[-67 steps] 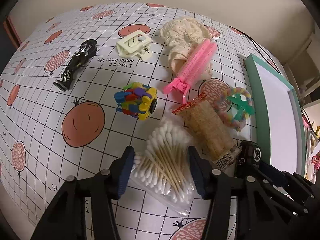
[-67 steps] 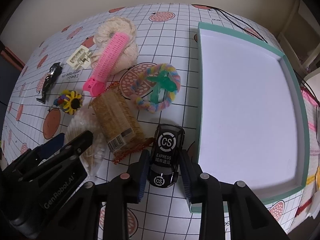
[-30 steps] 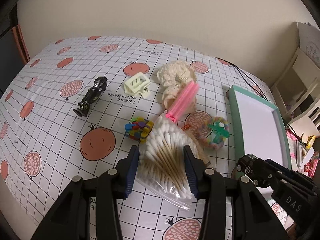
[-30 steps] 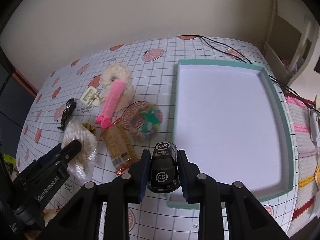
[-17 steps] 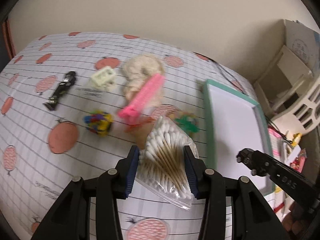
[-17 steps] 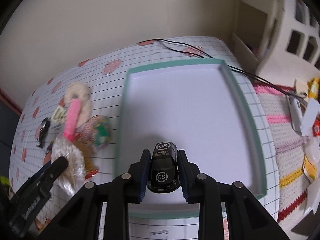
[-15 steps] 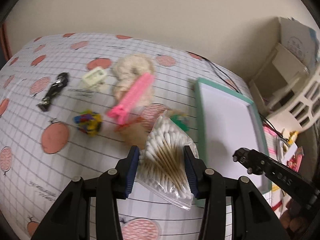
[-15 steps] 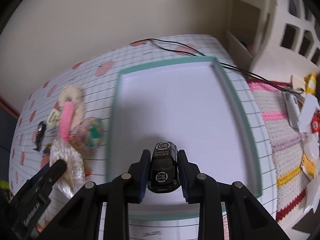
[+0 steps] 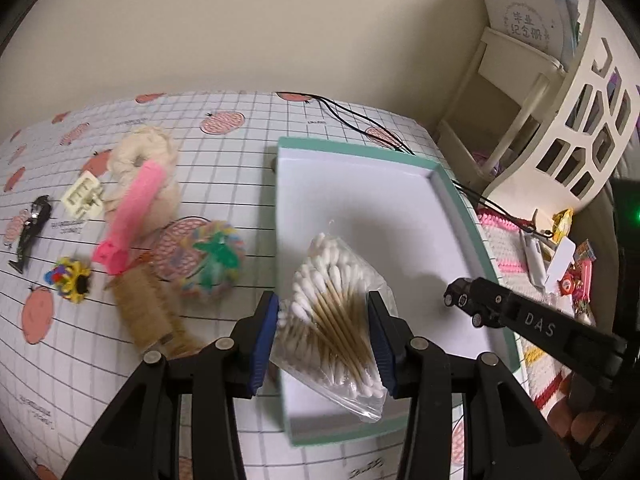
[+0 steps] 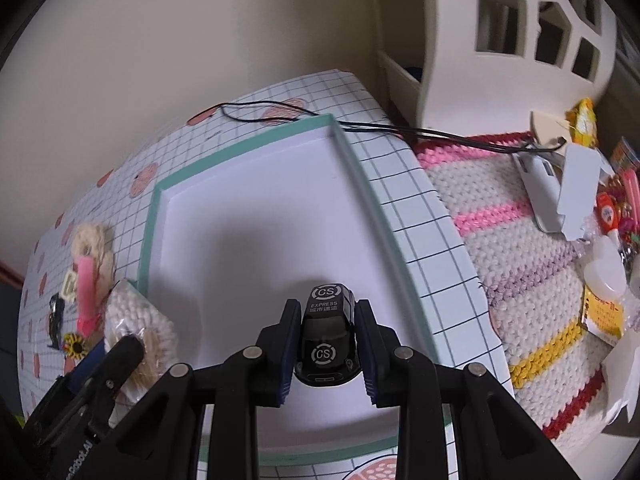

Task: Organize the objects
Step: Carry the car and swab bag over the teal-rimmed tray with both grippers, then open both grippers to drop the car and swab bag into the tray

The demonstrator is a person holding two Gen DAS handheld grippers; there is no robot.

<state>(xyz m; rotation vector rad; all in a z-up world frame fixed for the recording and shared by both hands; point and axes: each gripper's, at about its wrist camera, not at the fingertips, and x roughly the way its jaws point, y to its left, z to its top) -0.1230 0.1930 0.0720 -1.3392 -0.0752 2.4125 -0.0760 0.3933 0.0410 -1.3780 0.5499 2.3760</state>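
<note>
Beige wall rises behind a tabletop [image 9: 224, 184] covered in a white grid-pattern cloth printed with red fruit slices.

Seen from the left wrist view, loose items lie on the cloth at the left: a small black figurine [image 9: 30, 230], a cream hair claw [image 9: 82, 200], a multicoloured block toy [image 9: 70, 284], a pink hair roller clip [image 9: 132, 216] resting on a cream scrunchie [image 9: 140, 156], a brown snack packet [image 9: 144, 312], blurred, and a pastel ring with a green piece [image 9: 212, 256] on it.

Further right sits a shallow tray [image 9: 460, 208] with a teal rim and white floor; nothing lies on its floor. Above its near left part, the left gripper [image 9: 324, 336] has its fingers clenched on a clear bag of cotton swabs [image 9: 336, 320], held in the air. To the right, the right gripper [image 10: 326, 350] has its fingers grasping a small black toy car [image 10: 328, 340], also above the tray floor, near its front edge. The car's roof reads "CS" in a circle and "EXPRESS", with Chinese characters below.

A black cable [image 10: 280, 120] crosses the tabletop behind the tray. Beyond the right edge lie a striped knitted mat [image 10: 520, 240] with small clutter on it, and a cream cut-out shelf unit [image 10: 520, 20].
</note>
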